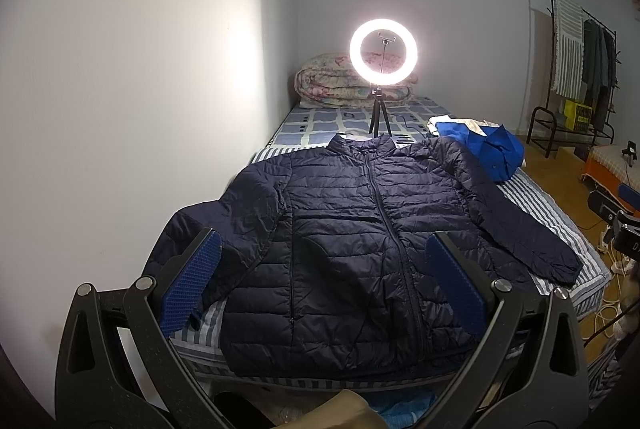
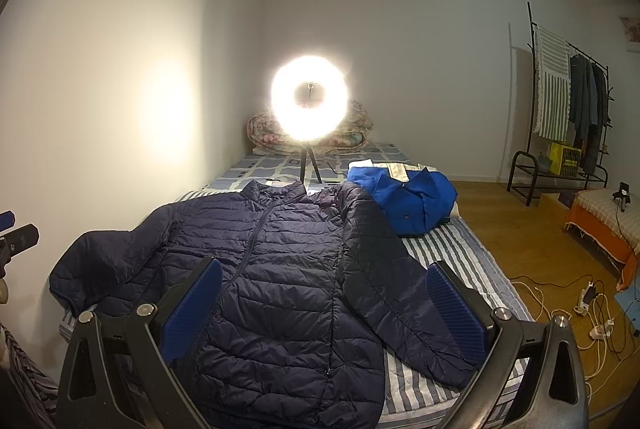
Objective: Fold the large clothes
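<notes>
A dark navy quilted puffer jacket (image 1: 360, 237) lies flat and zipped on the striped bed (image 1: 532, 201), collar away from me, both sleeves spread down and outward. It also shows in the right wrist view (image 2: 272, 269). My left gripper (image 1: 324, 281) is open and empty, held above the jacket's lower half. My right gripper (image 2: 324, 309) is open and empty, above the jacket's right side near the right sleeve (image 2: 400, 293). Part of the right gripper shows at the right edge of the left wrist view (image 1: 616, 217).
A lit ring light on a small tripod (image 1: 383, 53) stands on the bed behind the collar. A folded blue garment (image 2: 408, 197) lies to the jacket's far right. A rolled quilt (image 1: 340, 85) sits at the head. A clothes rack (image 2: 568, 109) and floor cables (image 2: 592, 309) are at right.
</notes>
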Available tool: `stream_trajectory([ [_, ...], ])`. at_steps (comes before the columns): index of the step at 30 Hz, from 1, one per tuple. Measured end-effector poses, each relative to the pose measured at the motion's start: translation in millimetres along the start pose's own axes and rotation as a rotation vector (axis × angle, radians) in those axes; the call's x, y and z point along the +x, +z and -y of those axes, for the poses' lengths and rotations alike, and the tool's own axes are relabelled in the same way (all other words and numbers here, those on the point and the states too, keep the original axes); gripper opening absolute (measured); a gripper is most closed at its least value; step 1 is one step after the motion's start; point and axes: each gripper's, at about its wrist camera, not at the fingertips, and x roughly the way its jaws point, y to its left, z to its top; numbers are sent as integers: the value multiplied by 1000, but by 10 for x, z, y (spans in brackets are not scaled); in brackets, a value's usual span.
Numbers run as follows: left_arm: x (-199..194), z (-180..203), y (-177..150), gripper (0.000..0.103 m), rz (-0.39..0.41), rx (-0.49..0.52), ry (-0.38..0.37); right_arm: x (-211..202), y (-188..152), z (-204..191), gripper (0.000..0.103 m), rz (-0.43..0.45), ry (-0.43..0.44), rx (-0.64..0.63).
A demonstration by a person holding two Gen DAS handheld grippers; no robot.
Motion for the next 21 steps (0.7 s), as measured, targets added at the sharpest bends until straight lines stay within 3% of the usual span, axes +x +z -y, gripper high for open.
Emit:
stream_trajectory([
  [21, -39, 12, 56, 103, 3, -1, 2, 13, 4, -20, 103, -6, 5, 3],
])
